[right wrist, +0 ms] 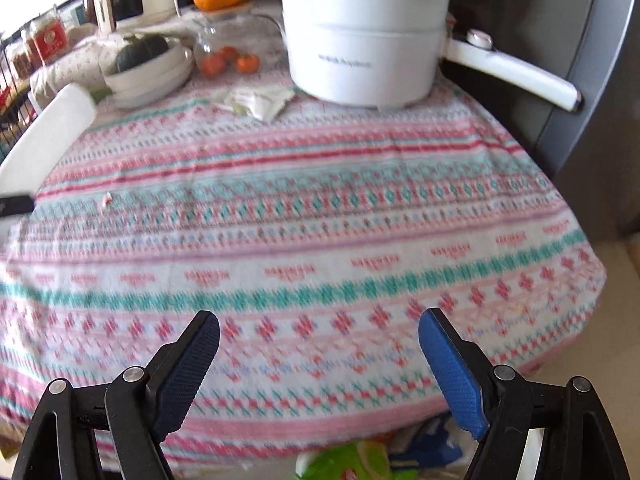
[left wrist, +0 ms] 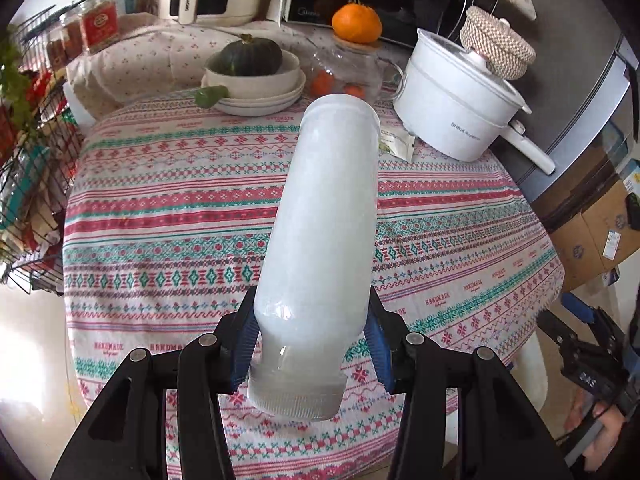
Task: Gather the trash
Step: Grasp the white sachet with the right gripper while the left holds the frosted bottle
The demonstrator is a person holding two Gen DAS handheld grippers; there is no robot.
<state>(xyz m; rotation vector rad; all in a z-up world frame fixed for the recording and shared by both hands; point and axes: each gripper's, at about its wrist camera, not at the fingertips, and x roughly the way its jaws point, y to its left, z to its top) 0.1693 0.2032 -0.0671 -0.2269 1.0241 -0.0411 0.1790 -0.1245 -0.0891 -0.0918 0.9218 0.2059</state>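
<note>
A milky white plastic bottle [left wrist: 320, 248], cap end nearest the camera, rides above a round table between the blue pads of the left gripper [left wrist: 312, 344], whose jaws are pressed against its lower body just above the ribbed cap. The bottle points away toward the far side of the table, clear of the patterned tablecloth [left wrist: 160, 208]; from the right wrist view its far end shows at the left edge as a pale bar [right wrist: 56, 128].

The right gripper [right wrist: 319, 364] hangs over the near edge of the table with jaws spread wide and nothing between them. Below that edge, colourful wrappers and packaging [right wrist: 348, 464] appear, possibly a rubbish container, though blur leaves that uncertain.

The step in hand looks to be carrying the bottle off to the rubbish. Done well, that means keeping the squeeze steady, since the grip sits near one end and the long body could swing, and lifting it back toward the near edge without dipping the far end.

One more likely piece of trash, a crumpled pale wrapper [right wrist: 256, 100], lies on the cloth at the far side, just beside the white electric pot [right wrist: 360, 52]. Around it crowd stacked bowls holding a dark green squash [left wrist: 250, 56], a glass jar with small oranges [right wrist: 228, 60] and a large orange [left wrist: 356, 22] on top. The pot's long handle [right wrist: 516, 76] juts right, an obstacle for any reach by the free gripper.
</note>
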